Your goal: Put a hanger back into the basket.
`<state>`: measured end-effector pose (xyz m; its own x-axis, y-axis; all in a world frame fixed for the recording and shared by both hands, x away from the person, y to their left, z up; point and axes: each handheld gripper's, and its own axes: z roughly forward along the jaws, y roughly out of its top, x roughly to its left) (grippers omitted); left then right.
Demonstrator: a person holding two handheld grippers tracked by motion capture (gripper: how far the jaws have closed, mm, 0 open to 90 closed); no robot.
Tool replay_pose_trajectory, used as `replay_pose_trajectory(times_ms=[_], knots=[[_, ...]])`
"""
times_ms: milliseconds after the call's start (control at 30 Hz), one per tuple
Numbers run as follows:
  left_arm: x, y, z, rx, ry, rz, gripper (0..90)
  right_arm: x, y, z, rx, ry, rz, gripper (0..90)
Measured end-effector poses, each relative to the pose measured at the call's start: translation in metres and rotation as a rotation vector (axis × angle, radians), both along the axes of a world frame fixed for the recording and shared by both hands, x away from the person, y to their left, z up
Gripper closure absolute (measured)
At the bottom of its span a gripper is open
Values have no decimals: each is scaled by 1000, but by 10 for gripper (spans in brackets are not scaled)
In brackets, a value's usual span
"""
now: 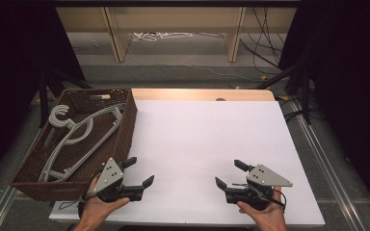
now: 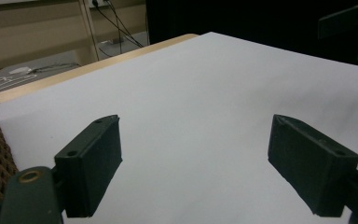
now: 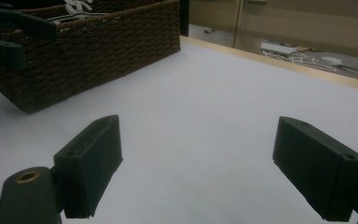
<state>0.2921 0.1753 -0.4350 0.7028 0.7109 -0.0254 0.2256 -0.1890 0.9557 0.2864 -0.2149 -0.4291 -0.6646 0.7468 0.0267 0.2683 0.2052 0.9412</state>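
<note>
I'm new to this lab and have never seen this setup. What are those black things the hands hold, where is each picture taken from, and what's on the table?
A person holds two hand-operated tools: the left gripper and the right gripper. Each has two black jaws, here spread wide with nothing between them. The high view looks down from above the person's side. Each of the other two comes from a camera riding on one gripper, looking along its jaws. On the white table a brown wicker basket stands at the left, holding grey clothes hangers. Nothing is held.

Left gripper [image 1: 141,172]: in my left hand [image 1: 96,204], jaws spread wide.
Right gripper [image 1: 230,174]: in my right hand [image 1: 265,214], jaws spread wide.
</note>
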Motion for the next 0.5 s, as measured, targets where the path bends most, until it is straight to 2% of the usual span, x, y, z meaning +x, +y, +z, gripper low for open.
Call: replay_pose_trajectory(times_ms=[133,233,333,400,500], knots=[[-2,1,1,5,-3,2,158,-4,-1,-2,-1,8,-3,163],[-2,3,1,3,-4,0,158,-5,1,-3,8,21,23,162],[-1,3,0,6,-6,-3,158,-4,0,-3,9,25,13,163],[0,1,-2,4,-4,-13,157,-4,0,-3,-4,12,5,163],[-1,0,-2,6,7,-9,158,-3,0,-3,0,7,3,162]])
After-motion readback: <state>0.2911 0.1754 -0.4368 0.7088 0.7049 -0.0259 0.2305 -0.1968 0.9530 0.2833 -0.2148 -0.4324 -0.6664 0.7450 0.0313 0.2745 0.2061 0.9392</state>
